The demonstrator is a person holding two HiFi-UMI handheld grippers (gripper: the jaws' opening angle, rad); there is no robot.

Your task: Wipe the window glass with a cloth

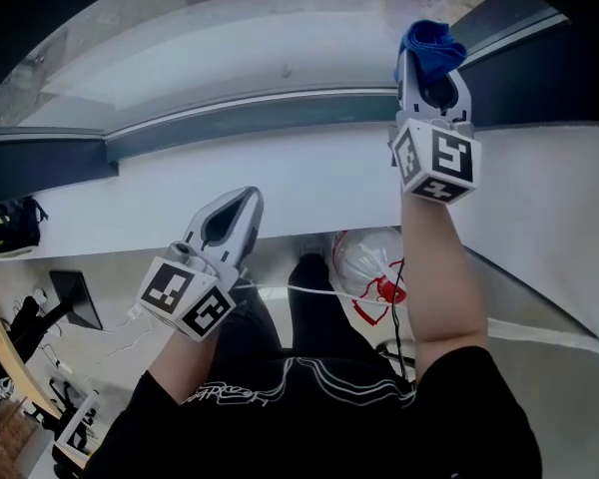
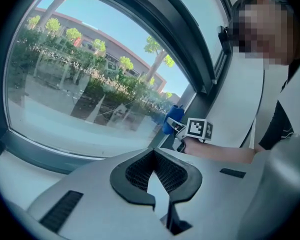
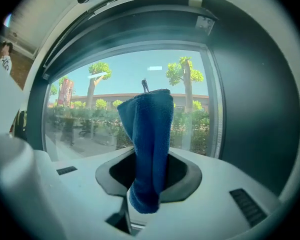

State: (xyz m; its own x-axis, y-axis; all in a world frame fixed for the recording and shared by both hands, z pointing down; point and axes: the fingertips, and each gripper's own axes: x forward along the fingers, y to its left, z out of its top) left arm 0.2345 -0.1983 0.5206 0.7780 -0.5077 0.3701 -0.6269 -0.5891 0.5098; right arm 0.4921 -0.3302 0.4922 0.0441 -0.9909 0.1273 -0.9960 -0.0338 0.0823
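Outdoors, beyond the window glass (image 1: 280, 58), stand sunlit trees, hedges and a long low building under a clear sky, seen plainly in both gripper views. That pane (image 2: 80, 84) is set in a dark window frame (image 1: 240, 128), which runs thick along the bottom and up the right side (image 3: 250, 109). Below the frame lies a broad white sill (image 1: 280, 183), and under it the floor, where a white plastic bag with red print (image 1: 364, 267) sits near the person's legs. The person wears a black top (image 1: 309, 407); the bare right forearm (image 1: 439, 267) reaches up over the sill toward the pane's lower right corner. The right gripper (image 1: 431, 63) is raised at the end of that arm, its jaws clamped on a blue cloth (image 1: 431, 43). In the right gripper view the blue cloth (image 3: 150, 134) stands up folded from between the jaws and hangs a little below them, in front of the glass (image 3: 90, 109); whether it touches the pane cannot be told. The left gripper (image 1: 242, 203) hangs low, over the sill's near edge and well apart from the right one. Its jaws (image 2: 155, 176) are drawn together at the tips with nothing between them. From the left gripper view, the right gripper's marker cube (image 2: 199, 129) shows just beside the cloth (image 2: 172, 119), near the frame's corner.
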